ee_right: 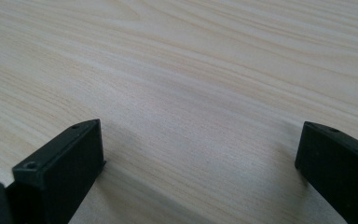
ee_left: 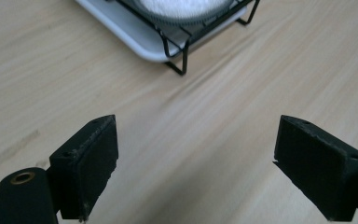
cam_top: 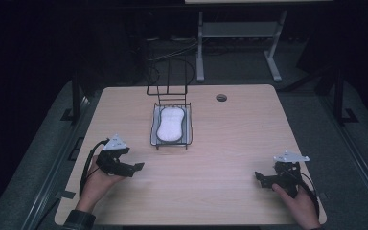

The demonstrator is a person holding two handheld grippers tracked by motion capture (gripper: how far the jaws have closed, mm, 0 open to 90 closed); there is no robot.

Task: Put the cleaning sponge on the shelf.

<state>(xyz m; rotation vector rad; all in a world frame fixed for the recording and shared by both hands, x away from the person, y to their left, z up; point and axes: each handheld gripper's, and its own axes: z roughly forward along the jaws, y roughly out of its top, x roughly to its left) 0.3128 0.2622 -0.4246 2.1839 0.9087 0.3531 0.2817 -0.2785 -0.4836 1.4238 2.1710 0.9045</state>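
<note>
A black wire rack (cam_top: pixel 172 143) stands on a pale tray (cam_top: pixel 153 134) at the middle of the wooden table, with a white peanut-shaped plate (cam_top: pixel 169 123) lying in it. My left gripper (cam_top: pixel 139 166) rests low at the table's front left, open, pointing toward the rack, nothing between its jaws. The left gripper view has the rack's near corner leg (ee_left: pixel 182 65), the tray's edge (ee_left: pixel 130 37) and the plate's white rim (ee_left: pixel 177 5) ahead of my left gripper (ee_left: pixel 193 170). My right gripper (cam_top: pixel 258 177) rests at the front right, open and empty; between its jaws (ee_right: pixel 200 172) lies bare wood.
A tall wire frame (cam_top: pixel 167 76) rises at the rack's far end. A round cable hole (cam_top: pixel 221 97) sits in the table (cam_top: pixel 211 191) near its far edge. Beyond the table, a white desk leg (cam_top: pixel 200 48) and cables lie on the dark floor.
</note>
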